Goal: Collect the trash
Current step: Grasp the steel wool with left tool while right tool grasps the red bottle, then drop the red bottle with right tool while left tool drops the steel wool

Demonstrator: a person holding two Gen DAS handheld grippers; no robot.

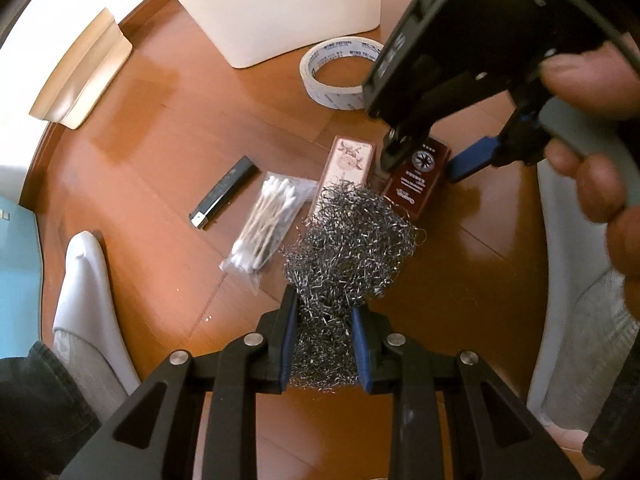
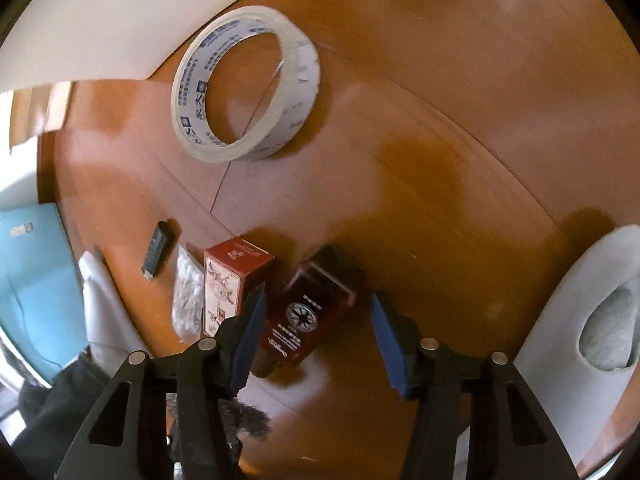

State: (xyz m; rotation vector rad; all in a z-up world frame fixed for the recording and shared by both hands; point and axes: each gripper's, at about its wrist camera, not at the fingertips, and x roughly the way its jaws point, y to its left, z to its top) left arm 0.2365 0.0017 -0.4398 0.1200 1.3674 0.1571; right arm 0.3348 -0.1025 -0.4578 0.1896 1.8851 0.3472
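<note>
Left wrist view: white bin (image 1: 272,8) at far edge of wooden floor (image 1: 160,152), tape roll (image 1: 340,76) beside it. My left gripper (image 1: 324,344) is clamped on the steel wool scourer (image 1: 348,240), which is light, springy and snag-prone; a mid-wad pinch suits it. My right gripper (image 2: 316,320) straddles the dark red box (image 2: 304,312), pads not pressing; rigid, light, best taken across its long sides.

Left wrist cam: rides the left tool (image 1: 324,344), looks steeply down at the wooden floor (image 1: 160,152), close. Right wrist cam: same on the right tool (image 2: 316,340), steeply down, closer still, slight blur. Shared: tape roll (image 1: 340,72), both red boxes, black lighter, swab bag. Left cam also sees the right tool (image 1: 420,160).
</note>
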